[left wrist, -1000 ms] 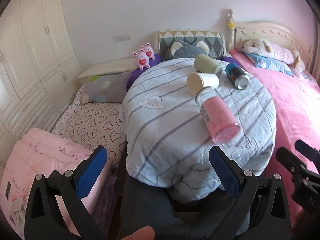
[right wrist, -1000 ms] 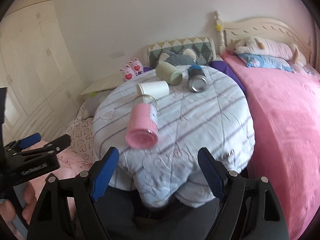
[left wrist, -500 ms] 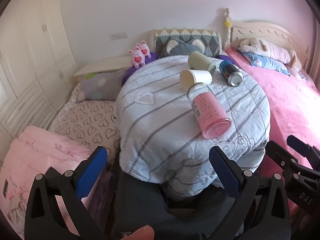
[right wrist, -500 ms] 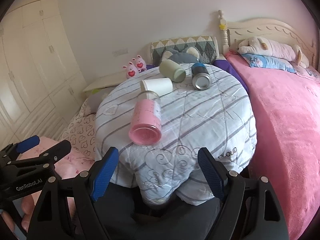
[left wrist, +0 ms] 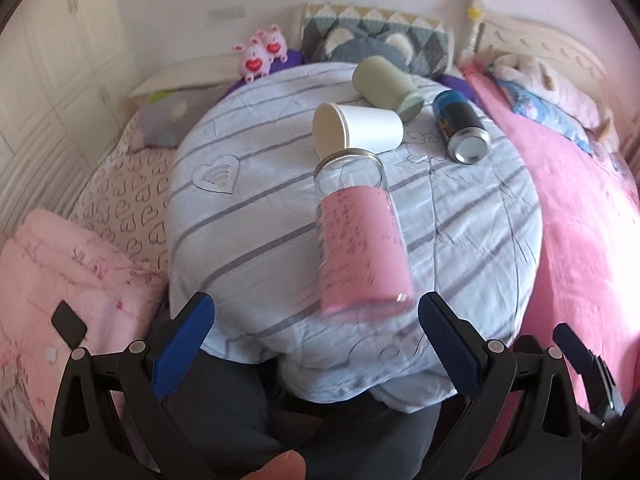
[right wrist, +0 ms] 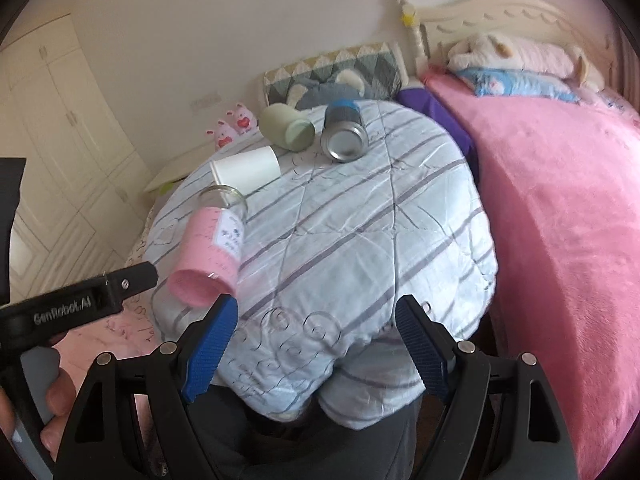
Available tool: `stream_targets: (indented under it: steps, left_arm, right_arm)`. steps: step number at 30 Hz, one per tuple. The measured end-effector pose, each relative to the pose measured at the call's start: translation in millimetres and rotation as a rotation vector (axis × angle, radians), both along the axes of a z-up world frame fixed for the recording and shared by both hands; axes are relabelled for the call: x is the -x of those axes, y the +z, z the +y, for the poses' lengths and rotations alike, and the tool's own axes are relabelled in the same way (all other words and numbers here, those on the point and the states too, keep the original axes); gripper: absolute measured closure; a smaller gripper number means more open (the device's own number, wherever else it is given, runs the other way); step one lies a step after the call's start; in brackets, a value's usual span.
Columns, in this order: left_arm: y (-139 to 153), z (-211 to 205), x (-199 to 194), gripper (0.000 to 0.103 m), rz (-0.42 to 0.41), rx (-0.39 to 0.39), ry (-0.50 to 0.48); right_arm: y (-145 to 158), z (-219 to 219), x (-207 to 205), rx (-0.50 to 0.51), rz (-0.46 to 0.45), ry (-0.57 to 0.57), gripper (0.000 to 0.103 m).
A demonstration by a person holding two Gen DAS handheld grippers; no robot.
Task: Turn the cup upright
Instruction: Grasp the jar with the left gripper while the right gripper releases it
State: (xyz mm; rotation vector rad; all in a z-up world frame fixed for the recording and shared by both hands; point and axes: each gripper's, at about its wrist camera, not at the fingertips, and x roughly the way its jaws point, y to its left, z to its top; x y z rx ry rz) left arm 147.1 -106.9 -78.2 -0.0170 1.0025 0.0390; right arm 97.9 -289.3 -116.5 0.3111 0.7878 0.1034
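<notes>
A glass cup with a pink sleeve [left wrist: 360, 240] lies on its side on the round table covered with a striped blue quilt [left wrist: 248, 216], its base toward me; it also shows in the right wrist view [right wrist: 212, 256]. Behind it lie a white paper cup [left wrist: 356, 128], a green cup [left wrist: 386, 82] and a dark can [left wrist: 460, 128], all on their sides. My left gripper [left wrist: 316, 322] is open and empty, just short of the pink cup's base. My right gripper [right wrist: 316, 320] is open and empty at the table's near edge, right of that cup.
A pink bed [right wrist: 560, 200] with pillows and a plush toy stands to the right. A heart-print mattress [left wrist: 124, 196] and a pink blanket [left wrist: 60, 280] lie to the left, with white wardrobes [right wrist: 60, 140] beyond. Cushions [left wrist: 372, 36] and pink toys [left wrist: 262, 50] sit behind the table.
Both grippers have moved forward toward the table, so the cups look larger. The left gripper now sits close to the pink cup's base. Nothing on the table has moved.
</notes>
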Motion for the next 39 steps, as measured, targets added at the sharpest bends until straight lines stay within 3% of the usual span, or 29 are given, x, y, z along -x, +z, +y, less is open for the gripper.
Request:
stream_targets:
  steps: [5, 12, 25, 33, 39]
  left_arm:
    - [-9, -18, -28, 0.0, 0.058, -0.062, 0.042]
    - [-31, -24, -61, 0.0, 0.148, -0.068, 0.114]
    - [-61, -16, -105, 0.001, 0.26, 0.013, 0.196]
    - [-64, -14, -106, 0.031, 0.266, 0.077, 0.165]
    - [-61, -12, -103, 0.032, 0.241, 0.084, 0.136]
  right_arm:
    - [2, -7, -41, 0.017, 0.033, 0.068, 0.021]
    - [-6, -19, -86, 0.07, 0.083, 0.133, 0.021]
    - [-20, -16, -136, 0.117, 0.181, 0.209, 0.021]
    - [-20, -6, -153, 0.147, 0.209, 0.253, 0.021]
    - [-19, -7, -156, 0.156, 0.211, 0.245, 0.021]
